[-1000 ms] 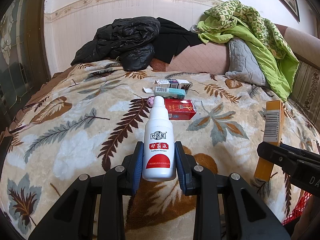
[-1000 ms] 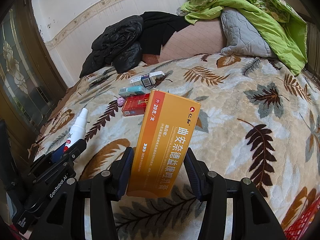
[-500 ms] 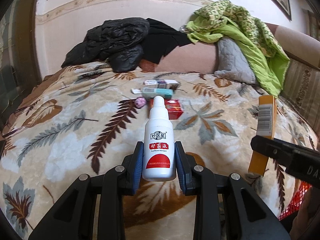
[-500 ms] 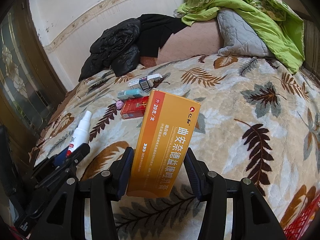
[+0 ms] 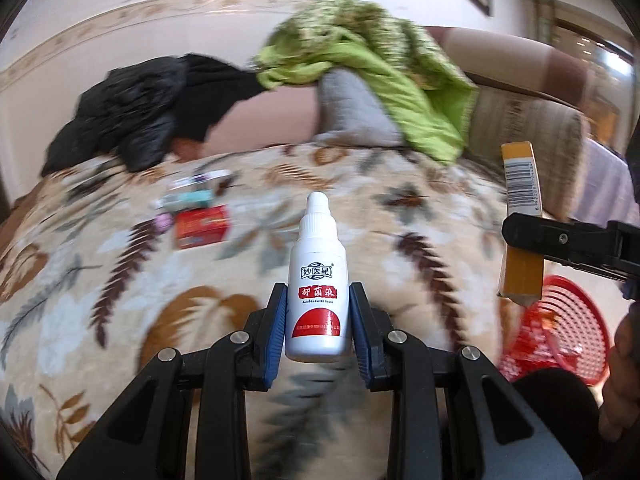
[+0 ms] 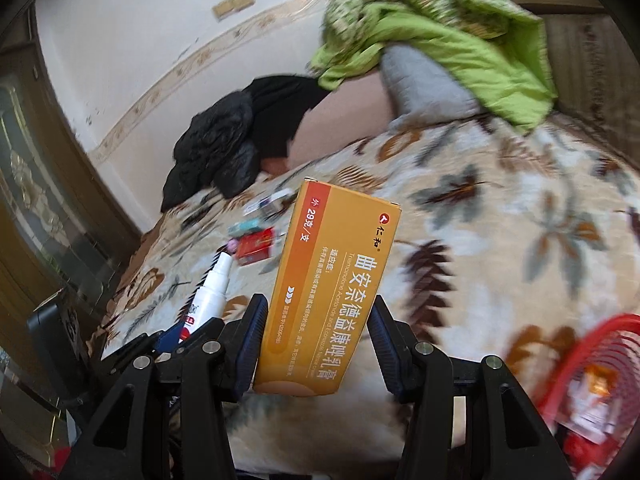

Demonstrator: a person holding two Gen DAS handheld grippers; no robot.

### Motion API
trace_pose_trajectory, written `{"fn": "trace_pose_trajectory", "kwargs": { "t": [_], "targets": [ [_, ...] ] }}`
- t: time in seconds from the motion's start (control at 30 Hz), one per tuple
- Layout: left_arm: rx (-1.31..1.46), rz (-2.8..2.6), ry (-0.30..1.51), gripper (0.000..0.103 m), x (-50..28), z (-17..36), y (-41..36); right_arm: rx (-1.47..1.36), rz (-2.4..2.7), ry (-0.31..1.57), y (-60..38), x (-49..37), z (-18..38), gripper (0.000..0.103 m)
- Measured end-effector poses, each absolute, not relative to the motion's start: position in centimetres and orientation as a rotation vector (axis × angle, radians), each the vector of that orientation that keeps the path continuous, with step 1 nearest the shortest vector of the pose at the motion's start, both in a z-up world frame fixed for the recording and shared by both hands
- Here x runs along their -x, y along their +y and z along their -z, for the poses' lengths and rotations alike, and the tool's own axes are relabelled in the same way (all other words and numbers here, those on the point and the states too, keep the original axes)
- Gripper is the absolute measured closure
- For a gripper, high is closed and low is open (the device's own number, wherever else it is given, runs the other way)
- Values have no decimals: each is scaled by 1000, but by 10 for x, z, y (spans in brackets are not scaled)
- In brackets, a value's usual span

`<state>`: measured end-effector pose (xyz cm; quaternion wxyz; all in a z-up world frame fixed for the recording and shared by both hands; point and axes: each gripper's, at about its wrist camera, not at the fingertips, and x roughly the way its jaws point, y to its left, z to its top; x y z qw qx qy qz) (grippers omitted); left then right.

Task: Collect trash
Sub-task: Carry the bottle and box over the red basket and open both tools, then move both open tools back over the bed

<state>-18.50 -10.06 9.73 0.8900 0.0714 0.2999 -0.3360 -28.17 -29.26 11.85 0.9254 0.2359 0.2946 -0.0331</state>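
Trash fills both tongs: left tongs [image 5: 318, 320] clamp a white plastic dropper bottle [image 5: 317, 288], right tongs [image 6: 316, 344] clamp an orange cardboard medicine box [image 6: 324, 292], so I can drop both into the red mesh basket [image 5: 576, 320].

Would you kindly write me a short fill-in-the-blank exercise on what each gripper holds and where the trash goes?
1. The left gripper is shut on a white ____ bottle.
2. The right gripper grips an ____ medicine box.
3. The mesh basket beside the bed is ____ in colour.
4. A red carton lies on the ____-patterned blanket.

Missing words: dropper; orange; red; leaf
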Motion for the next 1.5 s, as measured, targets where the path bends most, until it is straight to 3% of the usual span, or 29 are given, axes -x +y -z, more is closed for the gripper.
{"fn": "trace_pose_trajectory", "kwargs": {
  "t": [0.37,0.7,0.8,1.07,1.5],
  "targets": [
    [-169,1085,731,74,254,-120,-204,-592,380,660,-399,418,-94,48],
    [-250,1279,848,74,300,-112,-299,-669,481,688,-439,465,-75,47],
    [-248,1289,867,51,305,-109,-313,-700,506,711,-446,469,-67,41],
    [-209,1210,862,46,284,-109,-285,-710,486,671,-443,466,-72,41],
    [-63,822,852,43,186,-103,-156,-576,229,706,-367,364,-89,41]
  ]
}}
